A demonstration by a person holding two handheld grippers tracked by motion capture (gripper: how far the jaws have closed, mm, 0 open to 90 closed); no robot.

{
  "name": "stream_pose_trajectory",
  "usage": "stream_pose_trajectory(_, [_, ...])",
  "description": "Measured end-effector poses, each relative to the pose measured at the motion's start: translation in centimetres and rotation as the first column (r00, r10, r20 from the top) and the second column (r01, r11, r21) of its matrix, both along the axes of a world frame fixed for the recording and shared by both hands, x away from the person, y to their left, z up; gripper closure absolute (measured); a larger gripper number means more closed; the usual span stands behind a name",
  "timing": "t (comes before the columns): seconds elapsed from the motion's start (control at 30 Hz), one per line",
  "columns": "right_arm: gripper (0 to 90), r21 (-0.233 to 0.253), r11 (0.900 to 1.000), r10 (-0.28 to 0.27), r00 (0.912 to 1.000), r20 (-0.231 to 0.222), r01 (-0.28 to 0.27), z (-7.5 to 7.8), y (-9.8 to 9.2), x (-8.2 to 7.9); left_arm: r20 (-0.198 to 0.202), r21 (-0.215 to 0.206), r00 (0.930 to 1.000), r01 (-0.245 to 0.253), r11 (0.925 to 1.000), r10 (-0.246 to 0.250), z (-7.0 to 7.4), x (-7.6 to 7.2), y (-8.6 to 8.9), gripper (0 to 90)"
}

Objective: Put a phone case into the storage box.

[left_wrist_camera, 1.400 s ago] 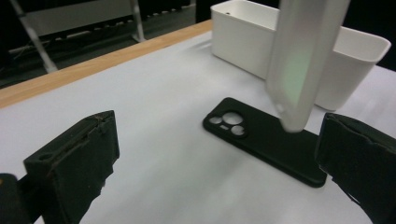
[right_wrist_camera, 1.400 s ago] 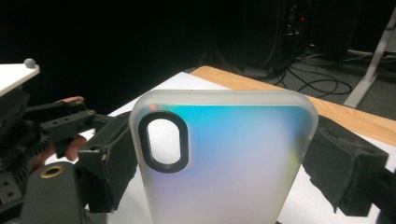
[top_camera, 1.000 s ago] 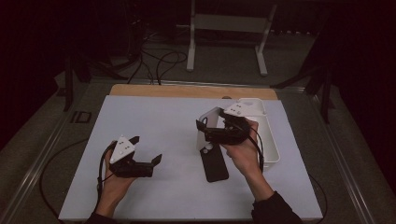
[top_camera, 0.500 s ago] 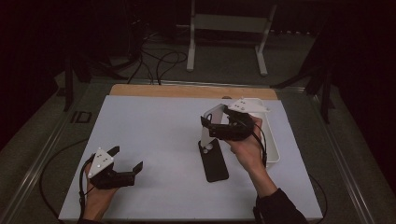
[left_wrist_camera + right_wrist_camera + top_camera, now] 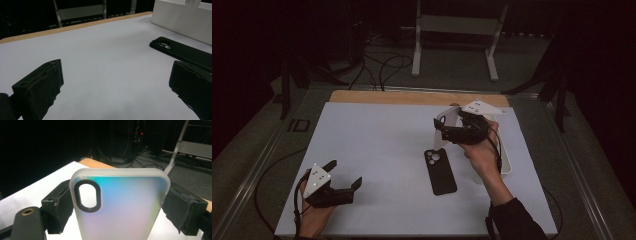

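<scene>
The right gripper (image 5: 443, 131) clamps the frosted phone case (image 5: 120, 206) by its sides above the tabletop (image 5: 377, 145) near the right edge, probably carrying it, while the left gripper (image 5: 346, 181), wide open, waits at the near-left corner.

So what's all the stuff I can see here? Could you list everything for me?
Frosted phone case: one, translucent white with a rainbow sheen and a black-ringed camera hole, held upright between the jaws of the right gripper above the table.
Black phone case: one, black, lying flat on the table near the middle, camera cut-out at its far end.
White tray: one, white, at the table's right side, behind the right hand.
Table: one, white top with a wooden strip along the far edge.
Metal stand: one, white, on the floor beyond the table.
Cables: several, black, on the floor behind the table.
Left gripper: one, black, jaws open, at the near left.
Right gripper: one, black, clamped on the frosted case.
</scene>
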State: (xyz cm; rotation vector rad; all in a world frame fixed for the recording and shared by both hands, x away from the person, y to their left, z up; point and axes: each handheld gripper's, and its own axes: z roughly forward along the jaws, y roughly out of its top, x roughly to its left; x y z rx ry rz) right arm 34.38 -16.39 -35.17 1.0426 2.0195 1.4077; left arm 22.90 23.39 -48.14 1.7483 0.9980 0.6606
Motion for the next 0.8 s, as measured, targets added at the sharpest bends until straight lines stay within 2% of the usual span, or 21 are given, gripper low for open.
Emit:
stream_pose_trajectory(0.4, [16.7,-0.001,0.998,-0.07,0.9976,-0.005,0.07,0.7,-1.4,1.7,0.005,0.011,0.9999,-0.01,0.9999,0.01,-0.1,-0.1,-0.1,0.0])
stream_pose_trajectory(0.8, [16.8,0.006,0.995,-0.101,0.9947,-0.017,0.101,1.0,-2.4,3.1,0.003,0.023,1.0,-0.009,0.9997,0.009,-0.2,-0.1,-0.3,0.0])
